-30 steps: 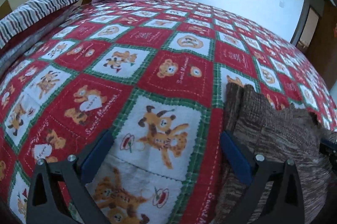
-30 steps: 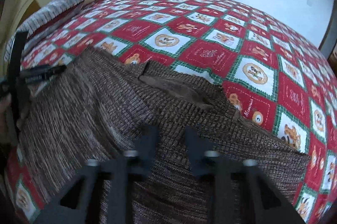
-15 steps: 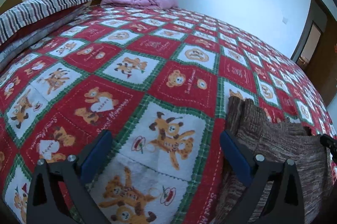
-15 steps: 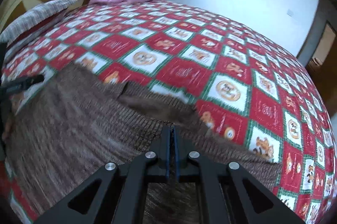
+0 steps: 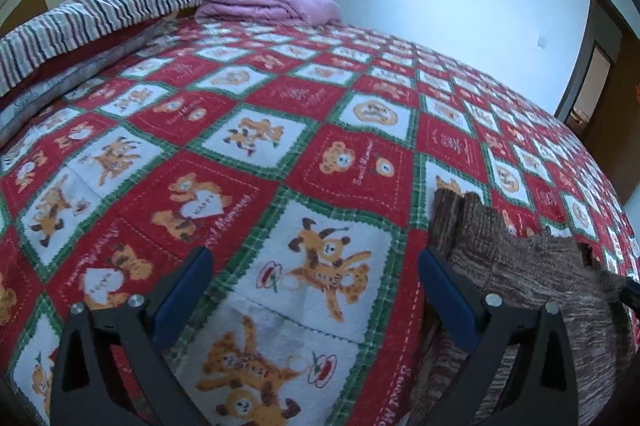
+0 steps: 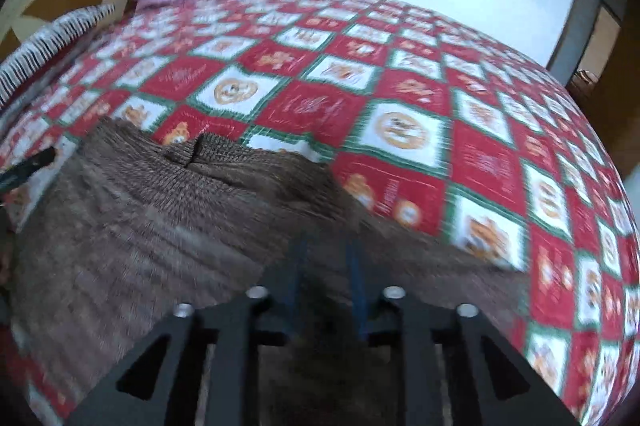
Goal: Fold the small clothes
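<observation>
A brown knitted garment [image 6: 168, 226] lies spread on a bed's red teddy-bear quilt [image 5: 280, 130]. The right tongs [image 6: 326, 266], jaws just opening to a narrow gap, hover over its cloth, gripping nothing. The left tongs [image 5: 316, 274] gape wide and empty beside its edge.

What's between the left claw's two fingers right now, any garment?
Only the bear-print bedspread, seen in the left wrist view. The left claw stands wide open, and the brown knit garment lies outside its right finger.
</observation>
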`<state>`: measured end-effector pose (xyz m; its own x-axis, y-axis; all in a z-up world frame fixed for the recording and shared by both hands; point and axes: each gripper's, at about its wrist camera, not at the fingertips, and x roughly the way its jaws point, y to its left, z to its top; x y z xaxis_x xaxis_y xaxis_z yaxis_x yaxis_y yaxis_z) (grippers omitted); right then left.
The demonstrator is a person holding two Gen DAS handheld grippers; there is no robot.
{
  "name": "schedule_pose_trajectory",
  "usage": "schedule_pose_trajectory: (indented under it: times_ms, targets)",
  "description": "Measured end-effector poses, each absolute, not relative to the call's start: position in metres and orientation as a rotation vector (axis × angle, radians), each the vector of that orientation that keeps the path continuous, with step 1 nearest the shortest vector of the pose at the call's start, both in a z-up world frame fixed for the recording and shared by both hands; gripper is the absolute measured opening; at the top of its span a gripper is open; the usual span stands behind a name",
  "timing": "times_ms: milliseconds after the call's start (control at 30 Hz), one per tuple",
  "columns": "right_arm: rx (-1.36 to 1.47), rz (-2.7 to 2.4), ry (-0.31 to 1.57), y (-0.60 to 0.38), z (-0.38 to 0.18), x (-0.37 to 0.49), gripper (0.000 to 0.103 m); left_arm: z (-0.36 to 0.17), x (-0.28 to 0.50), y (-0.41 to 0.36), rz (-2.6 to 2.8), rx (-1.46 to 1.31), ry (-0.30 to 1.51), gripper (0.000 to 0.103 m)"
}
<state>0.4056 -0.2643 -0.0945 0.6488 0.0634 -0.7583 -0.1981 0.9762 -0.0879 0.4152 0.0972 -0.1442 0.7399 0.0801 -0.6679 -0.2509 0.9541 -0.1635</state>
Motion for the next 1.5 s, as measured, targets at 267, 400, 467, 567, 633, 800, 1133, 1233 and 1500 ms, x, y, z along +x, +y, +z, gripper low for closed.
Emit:
schedule_pose_trajectory:
  times_ms: [267,400,467,567,633,800,1133,1233,1500]
  targets:
    - [-0.066,0.031,0.914,-0.341,-0.121,0.367,0.043,-0.124,0.389,0.083,0.164,-0.168,0.571,0.103]
    - [0.069,0.049,0.818,-0.364,-0.107,0.360,0.043,-0.130,0.400,0.077,0.162,-0.132,0.616,0.103]
    - [0.076,0.044,0.797,-0.363,-0.103,0.364,0.045,-0.132,0.400,0.079,0.161,-0.141,0.630,0.103]
    - [0.027,0.010,0.802,-0.358,-0.103,0.384,0.045,-0.135,0.402,0.080,0.166,-0.146,0.654,0.103]
    - [-0.008,0.002,0.816,-0.353,-0.107,0.398,0.045,-0.138,0.405,0.077,0.173,-0.131,0.674,0.103]
    - [-0.071,-0.081,0.863,-0.354,-0.118,0.414,0.002,-0.139,0.404,0.076,0.176,-0.129,0.678,0.103]
    - [-0.160,-0.126,0.820,-0.332,-0.099,0.412,0.006,-0.143,0.410,0.076,0.183,-0.130,0.714,0.103]
    - [-0.182,0.007,0.854,-0.302,-0.104,0.411,0.007,-0.145,0.413,0.077,0.183,-0.132,0.730,0.103]
    - [-0.139,-0.123,0.927,-0.294,-0.114,0.408,0.020,-0.150,0.418,0.073,0.212,-0.100,0.774,0.103]
